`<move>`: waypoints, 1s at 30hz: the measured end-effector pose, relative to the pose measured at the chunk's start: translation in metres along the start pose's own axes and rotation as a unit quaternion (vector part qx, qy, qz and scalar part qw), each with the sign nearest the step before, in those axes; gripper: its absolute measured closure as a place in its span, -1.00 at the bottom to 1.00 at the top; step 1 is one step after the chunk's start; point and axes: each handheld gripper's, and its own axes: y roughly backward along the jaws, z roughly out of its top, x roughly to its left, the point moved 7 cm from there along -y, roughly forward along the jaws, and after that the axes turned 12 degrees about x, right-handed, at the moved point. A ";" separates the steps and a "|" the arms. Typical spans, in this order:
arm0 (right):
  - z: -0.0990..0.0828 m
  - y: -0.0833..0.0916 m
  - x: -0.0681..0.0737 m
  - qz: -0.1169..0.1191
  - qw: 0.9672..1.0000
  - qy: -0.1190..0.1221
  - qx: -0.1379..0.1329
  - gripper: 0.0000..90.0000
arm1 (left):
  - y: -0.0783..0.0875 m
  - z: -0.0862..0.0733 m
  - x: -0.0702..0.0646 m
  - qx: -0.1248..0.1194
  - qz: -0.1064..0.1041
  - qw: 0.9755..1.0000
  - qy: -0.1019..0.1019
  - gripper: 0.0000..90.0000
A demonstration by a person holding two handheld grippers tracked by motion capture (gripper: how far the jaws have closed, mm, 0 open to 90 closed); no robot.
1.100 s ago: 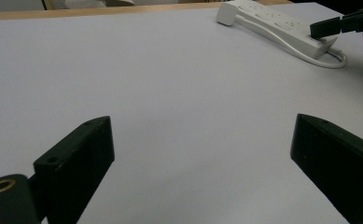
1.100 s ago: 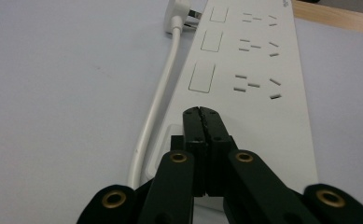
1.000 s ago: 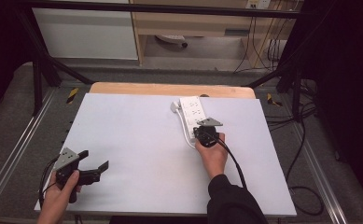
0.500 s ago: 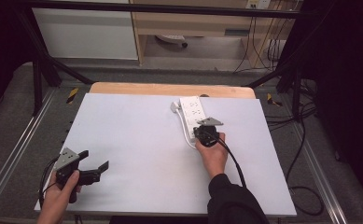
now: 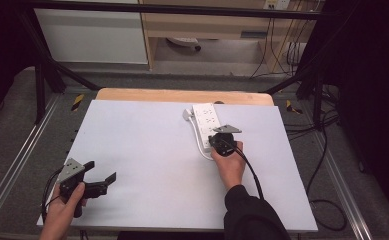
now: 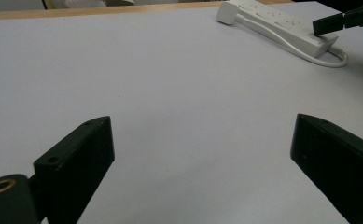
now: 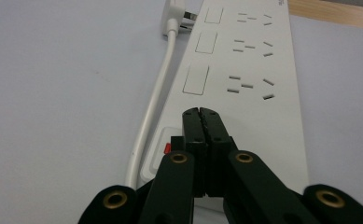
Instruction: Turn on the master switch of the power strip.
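Strip (image 5: pixel 205 122) sits upper middle of the high view on the white table (image 5: pixel 142 150), cord (image 7: pixel 151 112) looped along its side. Right gripper (image 5: pixel 218 145) hangs over its near end by the red switch (image 7: pixel 166 148), jaws pinched together on nothing. Left gripper (image 5: pixel 99 176) at lower left, spread wide, empty

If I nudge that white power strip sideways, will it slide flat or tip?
The power strip is long, low and flat on the table, so it would probably slide, not tip. Its looped cord looks bendy and may drag or pivot it. Pushed at its near end by the shut right hand-held gripper, it likely swivels.
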 end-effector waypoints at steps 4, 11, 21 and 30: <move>0.001 -0.001 -0.001 0.002 1.000 -0.003 -0.002 1.00 | 0.000 0.000 0.000 -0.001 0.000 1.000 0.000 -0.86; 0.001 -0.001 -0.001 0.007 1.000 -0.011 -0.005 1.00 | 0.001 0.000 0.000 0.000 -0.001 1.000 -0.001 -0.86; 0.008 0.002 -0.003 0.007 1.000 -0.014 -0.016 0.95 | 0.001 0.000 0.000 0.000 -0.001 1.000 -0.002 -0.86; 0.013 0.004 -0.006 0.012 0.999 -0.023 -0.029 0.50 | 0.001 0.000 0.000 0.000 0.000 1.000 -0.002 -0.86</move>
